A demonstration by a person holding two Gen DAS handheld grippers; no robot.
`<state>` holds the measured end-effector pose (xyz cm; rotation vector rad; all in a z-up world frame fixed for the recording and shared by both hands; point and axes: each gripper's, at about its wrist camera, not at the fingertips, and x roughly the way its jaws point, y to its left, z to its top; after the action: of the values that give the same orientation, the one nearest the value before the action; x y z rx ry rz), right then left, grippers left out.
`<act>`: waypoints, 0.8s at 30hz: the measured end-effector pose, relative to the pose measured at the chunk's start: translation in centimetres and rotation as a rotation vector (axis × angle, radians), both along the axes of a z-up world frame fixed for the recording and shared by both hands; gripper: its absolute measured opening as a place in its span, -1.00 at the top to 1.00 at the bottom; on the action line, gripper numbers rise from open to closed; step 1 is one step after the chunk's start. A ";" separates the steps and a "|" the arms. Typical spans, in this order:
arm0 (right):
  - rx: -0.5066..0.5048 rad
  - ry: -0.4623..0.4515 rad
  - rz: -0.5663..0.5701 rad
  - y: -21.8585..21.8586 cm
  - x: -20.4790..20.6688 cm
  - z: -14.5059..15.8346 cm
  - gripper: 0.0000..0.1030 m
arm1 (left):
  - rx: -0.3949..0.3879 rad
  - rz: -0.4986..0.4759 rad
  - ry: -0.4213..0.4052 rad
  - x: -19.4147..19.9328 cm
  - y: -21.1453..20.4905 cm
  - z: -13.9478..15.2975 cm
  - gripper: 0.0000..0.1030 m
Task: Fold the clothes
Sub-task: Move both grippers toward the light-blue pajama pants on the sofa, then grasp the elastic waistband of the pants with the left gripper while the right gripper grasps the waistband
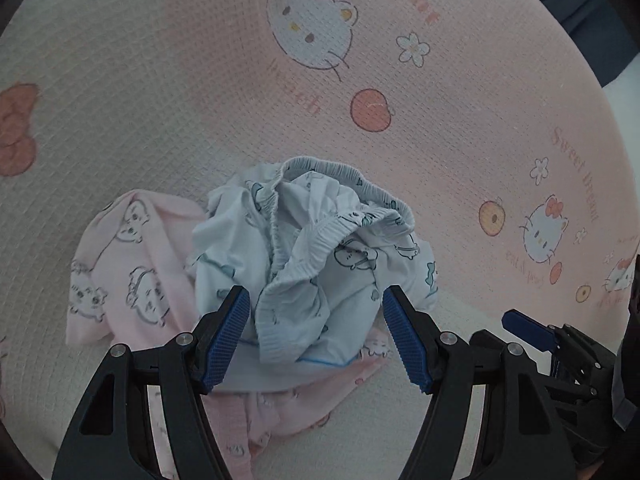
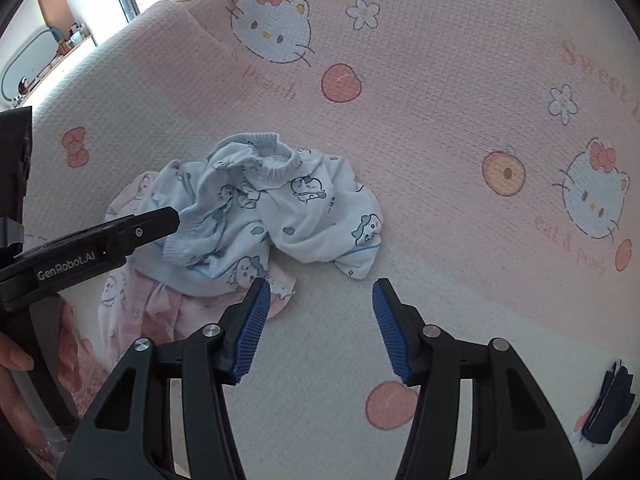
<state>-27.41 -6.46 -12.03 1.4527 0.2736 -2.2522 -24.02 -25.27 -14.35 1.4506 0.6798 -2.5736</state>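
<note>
Left wrist view looks down at a pile of small clothes on a bed. The left tool [image 1: 316, 334] has its two blue pads wide apart, and it holds nothing. Between the pads and just past them sits the blue garment [image 1: 312, 248], all bunched up, with a stretchy ruffled band on top and little cartoon animals printed on it. Under it lies the pink garment [image 1: 128, 256], flatter, sticking out to the left and toward the camera. It has cartoon animals too. Both lie on the pink blanket [image 1: 200, 100], which has a waffle weave and pictures of a white cat, flowers and peaches. At the right edge of this view the right tool [image 1: 532, 330] shows from the side.

Right wrist view shows the right tool [image 2: 318, 326] with its pads wide apart too, gripping nothing. It hangs over bare blanket [image 2: 440, 100], just beside the near edge of the pile. The blue garment [image 2: 280, 212] is ahead and to the left, on top of the pink garment [image 2: 132, 300]. The left tool [image 2: 120, 236] reaches in from the left, its tip right at the blue cloth. I cannot tell if it touches. A hand [image 2: 24, 360] holds it at the left edge. A dark blue thing [image 2: 612, 404] lies at the far right edge.
</note>
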 end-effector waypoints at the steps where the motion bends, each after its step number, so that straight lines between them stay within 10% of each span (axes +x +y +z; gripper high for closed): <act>1: 0.008 -0.014 -0.006 -0.5 -1.2 -1.0 -0.07 | -0.001 -0.011 0.003 -0.8 0.0 -0.5 -0.38; 9: -0.004 -0.138 0.015 -3.8 -6.6 -8.1 -0.07 | 0.094 0.003 -0.004 -2.3 -1.0 -4.5 -0.20; 11: -0.006 -0.155 0.036 -4.4 -6.9 -9.4 0.41 | 0.056 0.009 -0.025 -2.2 -0.8 -5.2 0.34; 13: 0.005 -0.152 0.047 -4.6 -6.8 -9.9 0.68 | 0.002 -0.006 -0.035 -2.0 -0.1 -5.5 0.42; 19: -0.003 -0.098 0.038 -1.0 -5.0 -6.9 0.85 | -0.076 -0.104 0.001 -1.4 3.4 -3.8 0.51; 24: 0.043 -0.075 -0.032 6.4 -0.4 -4.0 0.86 | 0.096 -0.232 0.013 1.4 7.5 -3.7 0.59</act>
<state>-27.76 -0.06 -16.03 1.5711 0.2788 -2.2237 -22.58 -17.80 -18.04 1.6327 0.6822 -2.7585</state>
